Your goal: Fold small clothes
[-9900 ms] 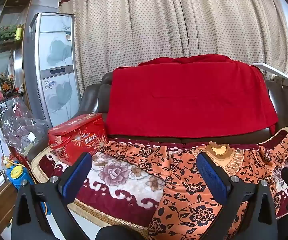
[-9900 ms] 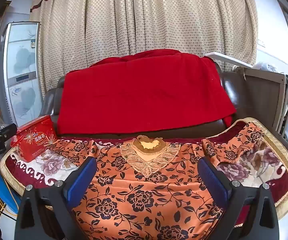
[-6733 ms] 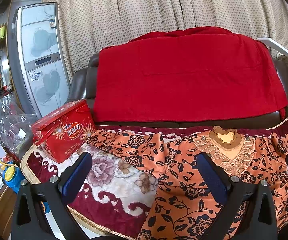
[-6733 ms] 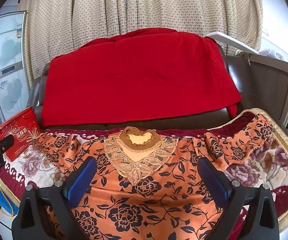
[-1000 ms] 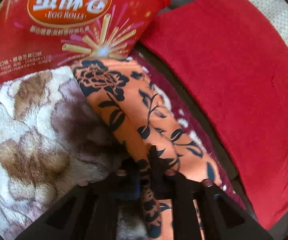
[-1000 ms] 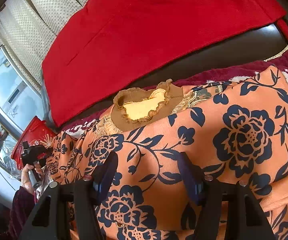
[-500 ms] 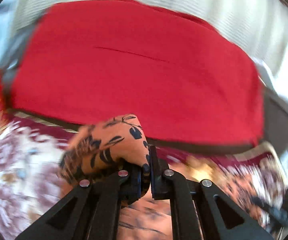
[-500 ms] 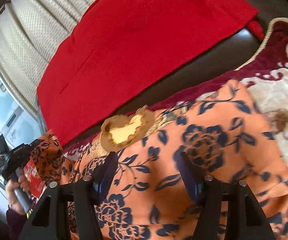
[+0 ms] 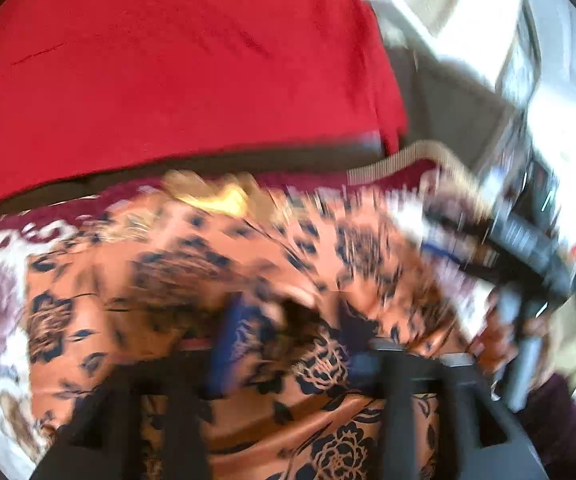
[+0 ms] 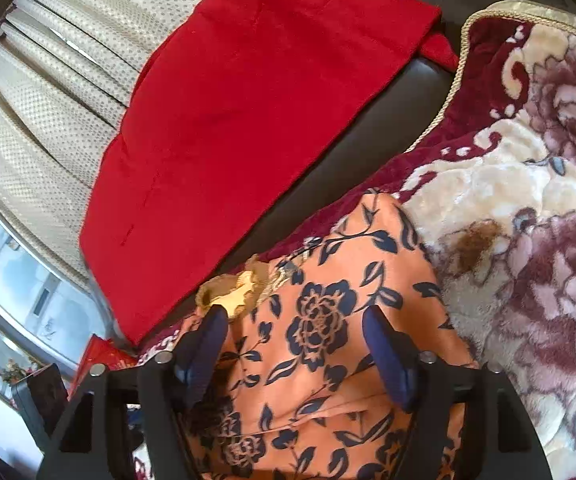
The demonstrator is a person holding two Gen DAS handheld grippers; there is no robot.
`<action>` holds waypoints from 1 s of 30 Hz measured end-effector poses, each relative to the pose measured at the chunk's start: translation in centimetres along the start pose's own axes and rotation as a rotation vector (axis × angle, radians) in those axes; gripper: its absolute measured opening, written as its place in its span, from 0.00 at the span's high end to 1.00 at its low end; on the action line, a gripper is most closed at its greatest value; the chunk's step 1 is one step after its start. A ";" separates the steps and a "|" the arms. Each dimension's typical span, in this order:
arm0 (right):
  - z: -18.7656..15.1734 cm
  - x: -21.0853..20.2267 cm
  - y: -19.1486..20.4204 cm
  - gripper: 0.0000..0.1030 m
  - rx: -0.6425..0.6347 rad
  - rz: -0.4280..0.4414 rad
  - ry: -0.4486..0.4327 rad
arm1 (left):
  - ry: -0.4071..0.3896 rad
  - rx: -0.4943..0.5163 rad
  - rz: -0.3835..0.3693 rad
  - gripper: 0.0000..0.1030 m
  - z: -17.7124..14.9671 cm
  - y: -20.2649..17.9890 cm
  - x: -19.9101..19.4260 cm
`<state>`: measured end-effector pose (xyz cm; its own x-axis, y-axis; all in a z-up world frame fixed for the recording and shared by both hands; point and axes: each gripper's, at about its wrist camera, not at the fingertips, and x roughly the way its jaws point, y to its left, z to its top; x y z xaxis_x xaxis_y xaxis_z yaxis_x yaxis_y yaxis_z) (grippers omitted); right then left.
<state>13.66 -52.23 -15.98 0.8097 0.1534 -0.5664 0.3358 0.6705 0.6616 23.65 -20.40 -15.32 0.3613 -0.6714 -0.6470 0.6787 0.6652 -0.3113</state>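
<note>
The right gripper [image 10: 296, 344] hangs tilted and wide open over the orange blouse with dark flowers [image 10: 328, 320] spread on the plush floral blanket [image 10: 528, 200], while the left gripper [image 9: 288, 344] (badly blurred) appears parted with blouse cloth between its fingers.

Beyond the claw, a plain red cloth [image 10: 247, 120] hangs over a dark leather sofa [image 10: 368, 136]; right of it lies a plush floral blanket [image 10: 528, 200]; dotted beige curtains [image 10: 59, 92] hang farther behind.

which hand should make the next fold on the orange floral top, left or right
Probably right. The right tool is open, sharply in view over the orange floral top, beside its collar. The left tool is motion-blurred, its grip unclear.
</note>
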 end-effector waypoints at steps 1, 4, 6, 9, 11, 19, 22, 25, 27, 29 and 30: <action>-0.1 0.1 0.4 0.27 -0.010 0.007 0.007 | -0.081 -0.040 -0.007 0.16 -0.1 1.6 -2.3; -1.3 1.0 2.4 0.27 -0.070 0.008 0.044 | -0.193 -0.143 0.087 0.16 -0.1 6.7 -5.9; -2.4 1.5 4.5 0.27 -0.159 -0.004 0.070 | -0.197 -0.214 0.184 0.16 -0.4 10.4 -6.3; -4.7 1.9 10.1 0.27 -0.417 -0.048 0.074 | -0.076 -0.356 0.346 0.17 -1.7 15.7 -4.1; -6.0 2.5 13.7 0.27 -0.562 -0.064 0.088 | 0.017 -0.430 0.344 0.17 -2.8 17.4 -2.6; -12.3 11.3 23.2 0.27 -1.043 -0.177 0.296 | 0.170 -0.439 0.425 0.17 -5.4 18.9 -1.0; -13.5 15.8 22.9 0.27 -1.084 -0.224 0.387 | 0.169 -0.414 0.425 0.17 -5.9 18.9 -1.5; -13.4 19.0 21.2 0.30 -1.021 -0.239 0.433 | 0.183 -0.354 0.451 0.17 -5.8 18.2 -1.1; -12.0 18.7 20.3 0.59 -0.901 -0.204 0.411 | 0.183 -0.343 0.455 0.17 -6.0 17.9 -0.8; -9.9 17.1 19.0 0.77 -0.779 -0.158 0.370 | 0.177 -0.354 0.454 0.17 -5.9 18.0 -0.8; -8.9 16.0 18.2 0.83 -0.742 -0.157 0.332 | 0.172 -0.358 0.459 0.17 -5.9 18.0 -0.8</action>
<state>28.41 -31.08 -17.36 0.5560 0.1463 -0.8182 -0.0655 0.9890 0.1323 31.81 -5.95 -24.47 0.4376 -0.2476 -0.8644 0.2097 0.9629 -0.1697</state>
